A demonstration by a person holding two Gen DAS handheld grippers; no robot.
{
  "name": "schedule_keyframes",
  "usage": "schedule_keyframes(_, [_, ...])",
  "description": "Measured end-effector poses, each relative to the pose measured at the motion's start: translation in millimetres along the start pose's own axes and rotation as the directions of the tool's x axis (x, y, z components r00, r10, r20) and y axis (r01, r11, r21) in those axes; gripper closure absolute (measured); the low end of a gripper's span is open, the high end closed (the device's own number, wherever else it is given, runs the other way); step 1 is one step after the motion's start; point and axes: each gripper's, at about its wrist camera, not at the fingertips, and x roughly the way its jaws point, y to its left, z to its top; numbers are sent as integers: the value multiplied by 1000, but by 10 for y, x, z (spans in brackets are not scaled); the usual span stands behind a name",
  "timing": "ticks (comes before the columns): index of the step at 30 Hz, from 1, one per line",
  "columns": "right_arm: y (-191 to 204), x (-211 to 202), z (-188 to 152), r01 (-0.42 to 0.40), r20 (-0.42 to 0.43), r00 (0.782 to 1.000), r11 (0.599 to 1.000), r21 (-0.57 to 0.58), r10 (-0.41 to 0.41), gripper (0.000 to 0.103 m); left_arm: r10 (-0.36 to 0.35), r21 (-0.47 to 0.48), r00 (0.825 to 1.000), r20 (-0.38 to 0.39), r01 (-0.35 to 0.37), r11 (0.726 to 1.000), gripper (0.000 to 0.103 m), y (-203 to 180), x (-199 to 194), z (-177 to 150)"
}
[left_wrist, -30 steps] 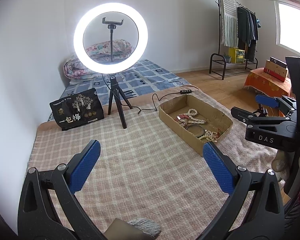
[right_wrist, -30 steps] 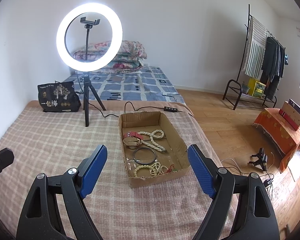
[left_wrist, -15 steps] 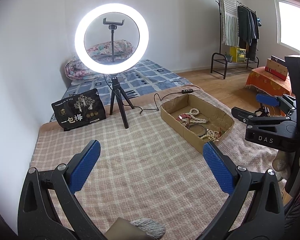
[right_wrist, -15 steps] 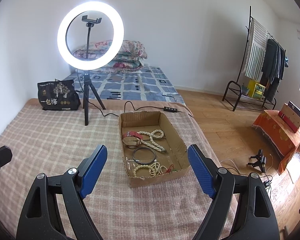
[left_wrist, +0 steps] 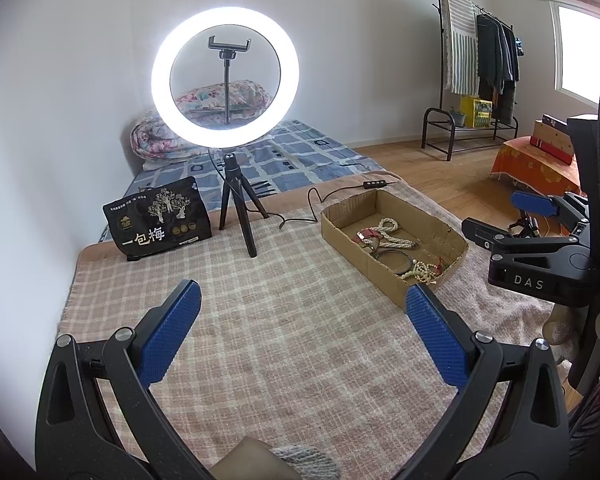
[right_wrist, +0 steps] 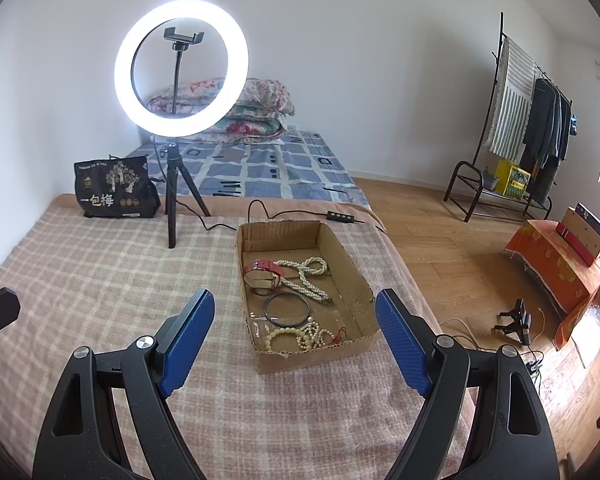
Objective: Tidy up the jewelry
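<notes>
Grippers hover level above the checked blanket [right_wrist: 100, 280]: left gripper [left_wrist: 304, 344] spread wide and empty, right gripper [right_wrist: 296, 340] likewise wide, facing the cardboard box [right_wrist: 340, 264].

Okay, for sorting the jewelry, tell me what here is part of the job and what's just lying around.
Part of the job: cardboard box, red watch, pearl necklace, black bangle, bead bracelets.

Just lying around: ring light, black bag, folded quilts, clothes rack, checked blanket.
</notes>
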Motion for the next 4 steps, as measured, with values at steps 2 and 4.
schedule_keyframes(2, [-6,0,-13,0,-1,1000,1000,1,0,20,2,-5,1000,-6,-2,1000,0,5,7,7])
schedule_keyframes(4, [-15,3,-19,1,-2,1000,1000,1,-1,20,5,-11,1000,-9,-5,1000,0,12,11,13])
